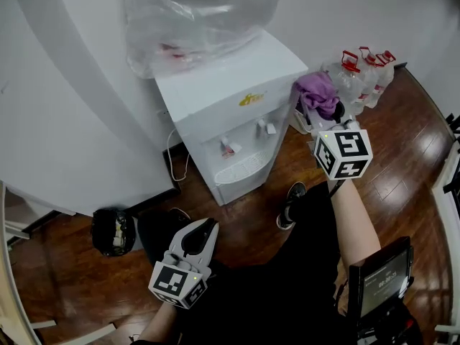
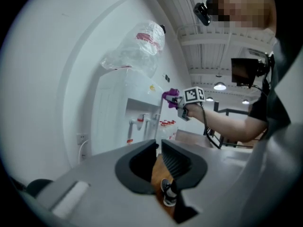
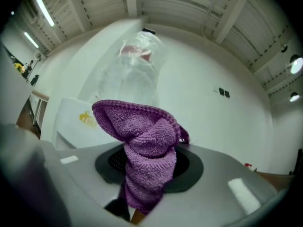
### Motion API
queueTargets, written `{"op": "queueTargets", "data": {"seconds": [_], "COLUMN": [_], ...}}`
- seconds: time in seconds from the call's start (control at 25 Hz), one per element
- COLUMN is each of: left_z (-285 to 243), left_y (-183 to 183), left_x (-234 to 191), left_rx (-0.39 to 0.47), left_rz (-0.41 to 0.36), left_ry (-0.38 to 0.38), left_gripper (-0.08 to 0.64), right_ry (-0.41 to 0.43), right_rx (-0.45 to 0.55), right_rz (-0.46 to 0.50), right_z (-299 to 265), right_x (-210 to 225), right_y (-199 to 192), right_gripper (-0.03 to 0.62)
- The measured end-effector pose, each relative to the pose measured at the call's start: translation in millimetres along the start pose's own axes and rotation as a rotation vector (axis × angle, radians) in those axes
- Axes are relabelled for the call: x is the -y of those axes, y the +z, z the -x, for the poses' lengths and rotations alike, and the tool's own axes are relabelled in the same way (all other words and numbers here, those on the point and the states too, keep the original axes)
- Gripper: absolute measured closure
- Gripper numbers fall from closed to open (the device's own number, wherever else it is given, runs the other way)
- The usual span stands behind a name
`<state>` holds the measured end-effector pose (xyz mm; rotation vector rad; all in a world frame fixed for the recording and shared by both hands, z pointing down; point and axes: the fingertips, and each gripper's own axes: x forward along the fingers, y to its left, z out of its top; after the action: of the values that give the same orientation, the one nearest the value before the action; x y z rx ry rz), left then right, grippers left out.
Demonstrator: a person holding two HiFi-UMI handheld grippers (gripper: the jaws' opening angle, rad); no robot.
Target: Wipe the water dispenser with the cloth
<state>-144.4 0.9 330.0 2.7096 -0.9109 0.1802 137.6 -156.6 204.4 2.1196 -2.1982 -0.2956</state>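
Observation:
A white water dispenser (image 1: 230, 92) stands against the wall with a clear bottle wrapped in plastic (image 1: 194, 13) on top. Its two taps (image 1: 248, 136) face me. My right gripper (image 1: 327, 117) is shut on a bunched purple cloth (image 1: 318, 93) and hangs just right of the dispenser's upper right corner, apart from it. In the right gripper view the purple cloth (image 3: 144, 148) bulges out of the jaws, with the dispenser (image 3: 78, 119) behind at left. My left gripper (image 1: 198, 237) is low at the front, shut and holding nothing; its jaws nearly meet in the left gripper view (image 2: 158, 160).
Several clear water jugs with red caps (image 1: 363, 74) stand on the wooden floor right of the dispenser. A black bin (image 1: 113, 230) sits at left by a white curved wall (image 1: 65, 121). A cord (image 1: 176, 157) hangs beside the dispenser. My shoe (image 1: 290, 203) is on the floor in front.

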Motion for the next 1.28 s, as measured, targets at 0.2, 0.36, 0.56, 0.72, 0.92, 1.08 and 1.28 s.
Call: {"op": "queueTargets", "data": {"seconds": [0.2, 0.36, 0.56, 0.72, 0.92, 1.08, 1.28], "left_z": [-3, -4, -7, -12, -17, -20, -31], "left_y": [-7, -10, -17, -16, -27, -33, -29], "left_x": [2, 7, 16, 24, 36, 45, 40], "left_rx": [-0.022, -0.035, -0.045, -0.031, -0.059, -0.093, -0.124], "left_rz": [0.014, 0.008, 0.026, 0.016, 0.000, -0.006, 0.036], "left_ry": [0.013, 0.012, 0.034, 0.039, 0.031, 0.046, 0.110], "left_gripper": [0.505, 0.505, 0.505, 0.505, 0.505, 0.505, 0.505], "right_ry": [0.043, 0.097, 0.238, 0.279, 0.312, 0.242, 0.123], "right_rx": [0.006, -0.148, -0.285, -0.157, -0.136, -0.155, -0.347], "right_rz": [0.009, -0.042, -0.330, -0.558, -1.075, -1.372, -1.421], "right_z": [-6, -2, 8, 1, -5, -11, -1], "right_x": [-10, -25, -64, -64, -73, -70, -93], "right_y": [-2, -82, -137, -87, -112, -183, -285], "right_gripper": [0.439, 0.440, 0.439, 0.439, 0.442, 0.442, 0.442]}}
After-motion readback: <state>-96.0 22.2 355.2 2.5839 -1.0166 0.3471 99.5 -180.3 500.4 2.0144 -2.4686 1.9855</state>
